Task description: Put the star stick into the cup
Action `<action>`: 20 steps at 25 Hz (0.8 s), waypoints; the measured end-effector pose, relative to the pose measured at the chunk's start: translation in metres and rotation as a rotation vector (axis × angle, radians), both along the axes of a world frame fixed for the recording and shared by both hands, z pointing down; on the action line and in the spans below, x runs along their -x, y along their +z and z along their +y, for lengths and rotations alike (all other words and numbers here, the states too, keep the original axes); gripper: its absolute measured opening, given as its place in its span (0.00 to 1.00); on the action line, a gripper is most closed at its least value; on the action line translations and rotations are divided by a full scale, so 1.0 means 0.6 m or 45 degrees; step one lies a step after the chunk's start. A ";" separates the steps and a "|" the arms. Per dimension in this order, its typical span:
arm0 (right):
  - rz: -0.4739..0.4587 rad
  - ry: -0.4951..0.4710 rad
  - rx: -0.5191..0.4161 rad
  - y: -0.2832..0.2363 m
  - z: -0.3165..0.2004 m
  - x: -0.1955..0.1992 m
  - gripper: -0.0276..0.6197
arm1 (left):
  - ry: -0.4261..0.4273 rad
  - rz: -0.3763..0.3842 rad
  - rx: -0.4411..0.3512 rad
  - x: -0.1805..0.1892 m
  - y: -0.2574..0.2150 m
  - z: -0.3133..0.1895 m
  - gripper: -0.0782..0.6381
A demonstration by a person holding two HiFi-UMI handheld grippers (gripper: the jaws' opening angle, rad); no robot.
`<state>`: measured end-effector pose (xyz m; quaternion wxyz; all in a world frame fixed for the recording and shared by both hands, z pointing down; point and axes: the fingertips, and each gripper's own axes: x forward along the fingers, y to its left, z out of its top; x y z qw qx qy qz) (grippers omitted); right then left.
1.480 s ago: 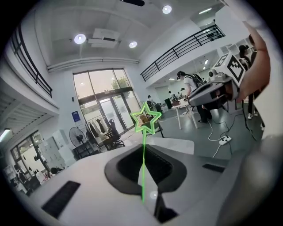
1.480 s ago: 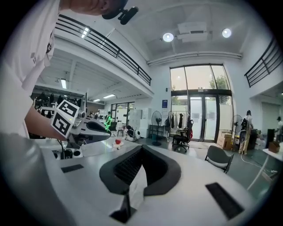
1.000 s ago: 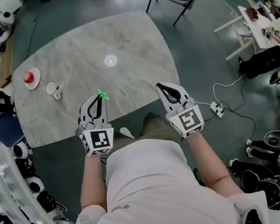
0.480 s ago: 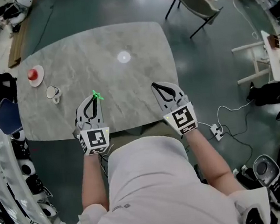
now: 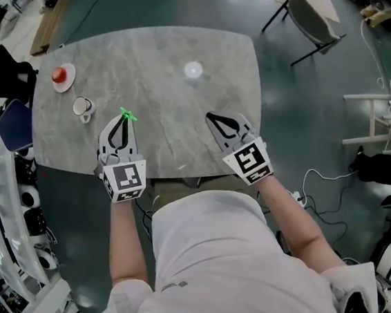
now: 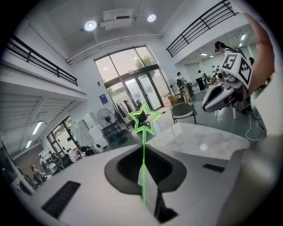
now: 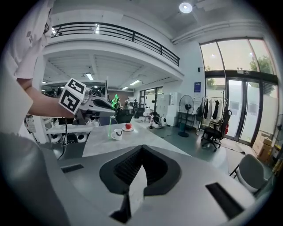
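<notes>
Your left gripper (image 5: 123, 121) is clenched on the star stick (image 5: 127, 115) — in the left gripper view the thin green shaft rises from between the closed jaws and the outlined star (image 6: 144, 118) stands above their tips. You hold it over the near-left part of the grey marble table (image 5: 176, 106), with the star end pointing away from you.

The cup (image 5: 83, 107), white with a handle, stands upright on the table just beyond that gripper and to its left, apart from the stick. Farther back on the left a red object (image 5: 58, 74) sits on a small white plate (image 5: 69, 79).

Your right gripper (image 5: 211, 118) hovers over the near-right part of the table, well apart from the left one. Its jaws are pressed together with nothing between them. From the right gripper view you look across the tabletop at the cup and the plate, and the green stick shows at the left gripper — just left of the cup in that view.

A chair (image 5: 309, 19) stands on the floor beyond the table's far-right corner.
</notes>
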<state>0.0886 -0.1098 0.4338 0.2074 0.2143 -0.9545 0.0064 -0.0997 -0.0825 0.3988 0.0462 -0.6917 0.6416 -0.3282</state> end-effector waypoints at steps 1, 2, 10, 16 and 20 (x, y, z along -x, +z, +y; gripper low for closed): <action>0.001 -0.005 0.002 0.000 -0.002 0.010 0.05 | -0.015 0.014 -0.003 0.014 0.000 -0.001 0.13; 0.005 -0.008 0.002 0.001 -0.004 0.020 0.05 | -0.026 0.030 -0.008 0.028 0.000 -0.003 0.13; 0.064 0.051 0.004 0.012 -0.017 0.104 0.05 | -0.054 0.082 -0.043 0.177 -0.005 -0.026 0.13; 0.105 0.103 0.047 0.028 -0.011 0.162 0.05 | -0.073 0.089 -0.072 0.302 -0.016 -0.050 0.13; 0.123 0.130 0.072 0.044 -0.003 0.210 0.05 | -0.073 0.127 -0.083 0.376 -0.015 -0.065 0.13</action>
